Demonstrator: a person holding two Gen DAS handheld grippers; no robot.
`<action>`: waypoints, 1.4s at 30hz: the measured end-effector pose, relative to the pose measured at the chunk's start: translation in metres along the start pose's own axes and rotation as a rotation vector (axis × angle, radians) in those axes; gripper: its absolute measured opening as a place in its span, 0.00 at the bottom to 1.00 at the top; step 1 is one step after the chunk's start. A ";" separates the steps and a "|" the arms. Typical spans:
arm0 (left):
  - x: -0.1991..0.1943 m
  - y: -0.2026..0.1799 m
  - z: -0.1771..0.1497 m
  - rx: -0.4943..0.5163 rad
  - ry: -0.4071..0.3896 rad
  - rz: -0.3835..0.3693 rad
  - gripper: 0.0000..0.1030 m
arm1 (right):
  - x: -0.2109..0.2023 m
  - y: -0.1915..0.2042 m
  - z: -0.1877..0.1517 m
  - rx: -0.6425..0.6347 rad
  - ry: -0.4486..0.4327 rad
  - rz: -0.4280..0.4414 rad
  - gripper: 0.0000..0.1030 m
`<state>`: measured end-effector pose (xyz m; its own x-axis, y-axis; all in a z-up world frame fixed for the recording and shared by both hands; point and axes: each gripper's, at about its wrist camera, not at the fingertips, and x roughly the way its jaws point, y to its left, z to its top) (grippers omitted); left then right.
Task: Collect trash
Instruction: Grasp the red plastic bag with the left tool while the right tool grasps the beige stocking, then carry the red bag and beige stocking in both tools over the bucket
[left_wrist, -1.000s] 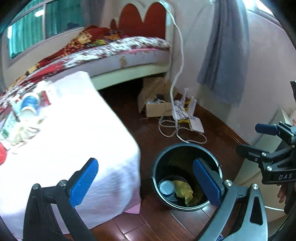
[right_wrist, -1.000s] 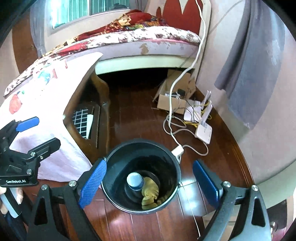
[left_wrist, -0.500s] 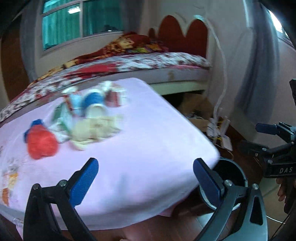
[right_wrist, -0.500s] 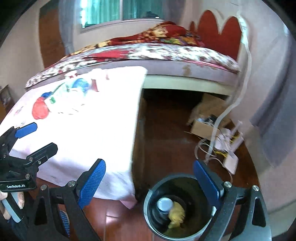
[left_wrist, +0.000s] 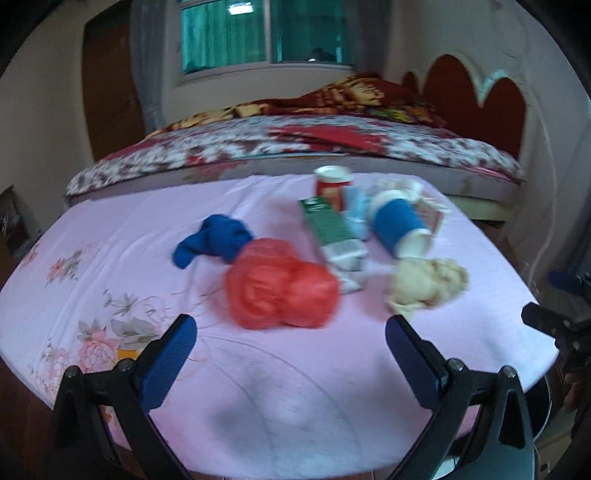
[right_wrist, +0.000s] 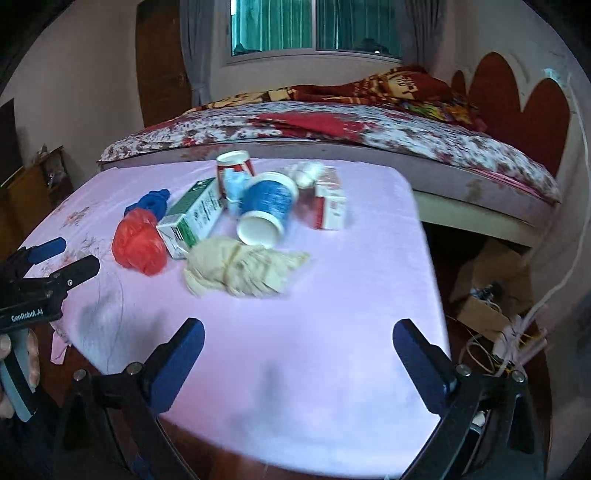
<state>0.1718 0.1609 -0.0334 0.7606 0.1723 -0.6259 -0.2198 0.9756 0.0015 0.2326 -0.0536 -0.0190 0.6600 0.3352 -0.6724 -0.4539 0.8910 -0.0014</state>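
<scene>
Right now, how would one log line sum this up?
left gripper: open, empty | right gripper: open, empty | trash pile: on table

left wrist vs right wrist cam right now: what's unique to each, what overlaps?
Left wrist only: the right gripper at the right edge.

Right wrist only: the left gripper with the hand holding it, a cardboard box and tangled cables on the floor, a red-and-white carton.

Both: pink tablecloth, red bag, blue cloth, green carton, tipped blue cup, red cup, cream rag, bed. Both grippers are open and empty.
</scene>
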 end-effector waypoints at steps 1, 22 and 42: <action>0.004 0.005 -0.001 -0.009 0.007 0.005 0.99 | 0.006 0.000 0.001 0.000 -0.002 0.009 1.00; 0.078 0.020 0.010 -0.001 0.077 -0.032 0.97 | 0.116 0.036 0.043 -0.028 0.087 0.074 1.00; 0.052 0.019 0.011 0.022 0.065 -0.124 0.44 | 0.083 0.024 0.034 0.041 0.056 0.194 0.47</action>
<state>0.2140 0.1898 -0.0579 0.7397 0.0418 -0.6717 -0.1124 0.9917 -0.0621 0.2971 0.0058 -0.0497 0.5276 0.4852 -0.6973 -0.5437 0.8236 0.1617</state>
